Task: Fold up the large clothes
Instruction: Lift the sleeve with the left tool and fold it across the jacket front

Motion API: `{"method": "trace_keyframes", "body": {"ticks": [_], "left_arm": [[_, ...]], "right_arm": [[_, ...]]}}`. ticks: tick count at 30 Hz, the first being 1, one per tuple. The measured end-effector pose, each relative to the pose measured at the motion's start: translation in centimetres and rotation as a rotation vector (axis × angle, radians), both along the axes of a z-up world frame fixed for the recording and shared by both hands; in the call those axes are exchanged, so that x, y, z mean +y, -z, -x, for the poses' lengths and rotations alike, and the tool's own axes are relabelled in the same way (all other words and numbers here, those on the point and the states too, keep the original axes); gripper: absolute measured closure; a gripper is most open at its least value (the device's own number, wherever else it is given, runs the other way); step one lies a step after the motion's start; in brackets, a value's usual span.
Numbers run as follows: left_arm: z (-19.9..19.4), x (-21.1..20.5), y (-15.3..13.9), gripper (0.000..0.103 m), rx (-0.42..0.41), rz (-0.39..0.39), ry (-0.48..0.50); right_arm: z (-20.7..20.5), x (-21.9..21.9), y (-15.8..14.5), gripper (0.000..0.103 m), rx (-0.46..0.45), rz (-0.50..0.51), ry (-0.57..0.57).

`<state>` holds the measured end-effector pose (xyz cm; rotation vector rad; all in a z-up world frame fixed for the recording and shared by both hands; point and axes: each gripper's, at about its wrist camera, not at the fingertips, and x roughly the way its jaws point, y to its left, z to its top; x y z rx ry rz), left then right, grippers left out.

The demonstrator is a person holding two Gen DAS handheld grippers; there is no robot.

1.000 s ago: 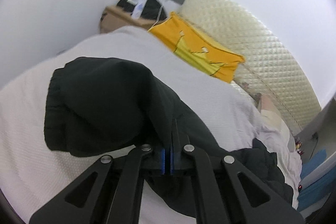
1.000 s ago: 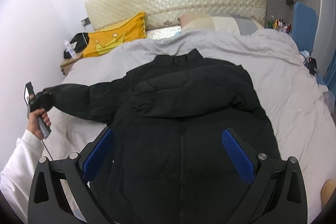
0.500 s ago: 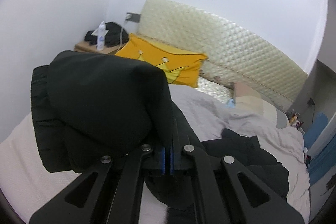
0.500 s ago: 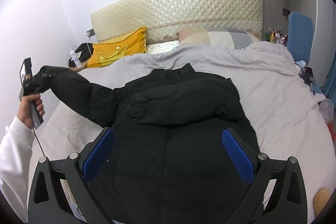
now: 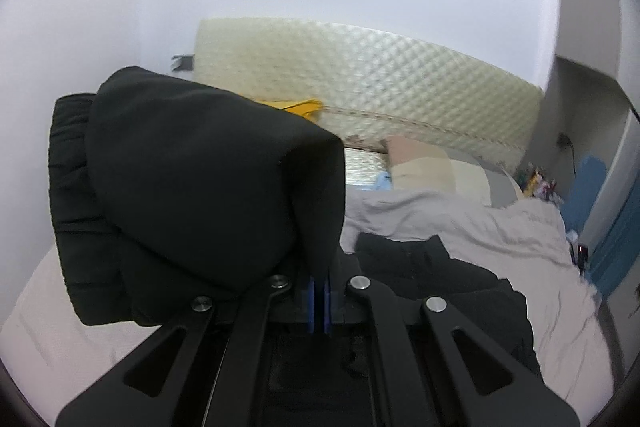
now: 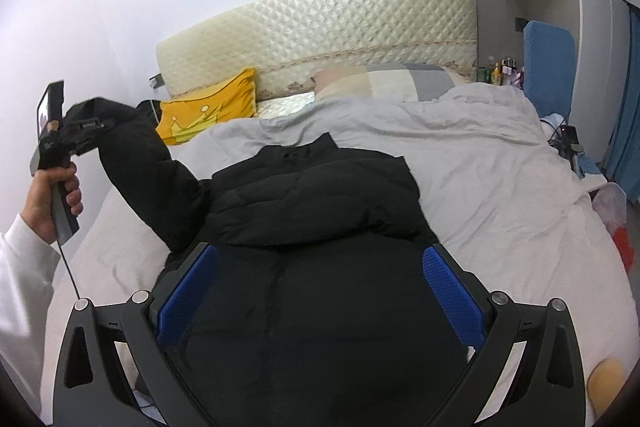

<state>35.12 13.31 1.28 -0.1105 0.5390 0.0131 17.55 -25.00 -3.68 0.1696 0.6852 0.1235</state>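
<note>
A black puffer jacket (image 6: 320, 227) lies front-up on the bed (image 6: 500, 195), collar toward the headboard (image 6: 320, 31), its body spread over the grey-white bedding. 1 sleeve (image 6: 148, 171) is lifted off the bed at the jacket's left side and rises in an arc to the left gripper (image 5: 319, 301), whose 2 blue pads are pressed together on a fold of the sleeve fabric. In the left wrist view the cuff end (image 5: 192, 187) bulges above and to the left of the clamped pads, hanging in the air and covering most of a yellow pillow (image 6: 208, 111) behind it. The person's left hand (image 6: 56, 195), in a white cuff, grips the handle of that gripper, held up beside the bed's left edge.

The right gripper (image 6: 320, 291) hovers over the lower half of the jacket with its 2 blue pads wide apart and nothing between them; the black fabric shows through the gap.

The yellow pillow with a crown print leans near the quilted cream headboard, beside a striped pillow (image 6: 384, 79). A blue chair back (image 6: 548, 63) stands at the bed's right side, with small bottles (image 6: 500, 69) next to it.
</note>
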Motion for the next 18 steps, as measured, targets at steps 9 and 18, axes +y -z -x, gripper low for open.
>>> {"method": "trace_keyframes", "body": {"ticks": [9,18], "left_arm": [[-1.8,-10.3,2.4,0.101,0.015,-0.062,0.127],[-2.2,-20.2,8.3,0.101,0.059,-0.132,0.256]], "right_arm": [[-0.8,-3.3,2.2,0.000,-0.003,-0.001,0.012],[-2.4,-7.2,6.2,0.000,0.020,-0.011,0.058]]}}
